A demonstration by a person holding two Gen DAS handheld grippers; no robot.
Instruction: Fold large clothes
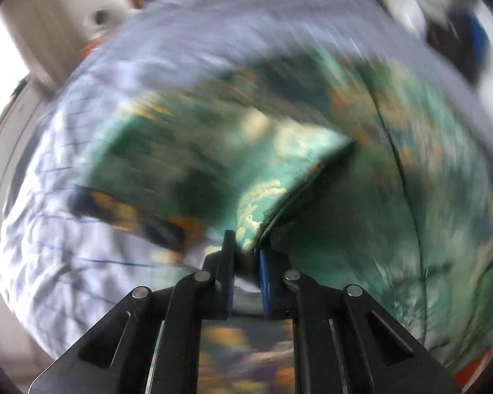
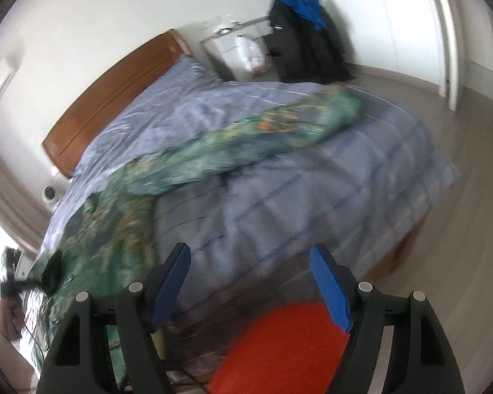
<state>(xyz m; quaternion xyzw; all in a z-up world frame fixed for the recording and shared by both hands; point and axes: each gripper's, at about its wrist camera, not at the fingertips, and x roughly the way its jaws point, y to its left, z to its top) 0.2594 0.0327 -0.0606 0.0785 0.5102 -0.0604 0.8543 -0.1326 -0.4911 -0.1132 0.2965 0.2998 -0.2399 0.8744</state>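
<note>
Green printed cloth, patterned with orange and cream, is pinched between the blue-padded fingers of the left gripper (image 1: pixel 246 246), whose jaws stand nearly closed on a folded edge of the garment (image 1: pixel 279 151). From the pinch the fold runs up and to the right as a crease, with cloth falling away on both sides; more of the same print shows beneath the gripper's body at the lower edge of the left wrist view. The view is blurred, so finer detail of the print cannot be read. Beyond the cloth lies a pale blue-grey quilt (image 1: pixel 82 229) crossed by thin dark lines.

The right gripper (image 2: pixel 249 259) has its jaws spread apart, with nothing between the blue pads (image 2: pixel 328 289); it hangs above the near edge of the bed. Below it an orange-red rug (image 2: pixel 279 344) lies on the pale floor. In the right wrist view the garment (image 2: pixel 240 138) stretches as a long band across the quilt (image 2: pixel 312 197), from the far right side of the bed to the near left corner, where a hand (image 2: pixel 8 315) with the other gripper appears, blurred. A brown wooden headboard (image 2: pixel 115 88) stands at the bed's far end. Beside it are a white bedside cabinet (image 2: pixel 226 52) and dark clothes topped with a blue one (image 2: pixel 302 6), hung against the wall.
</note>
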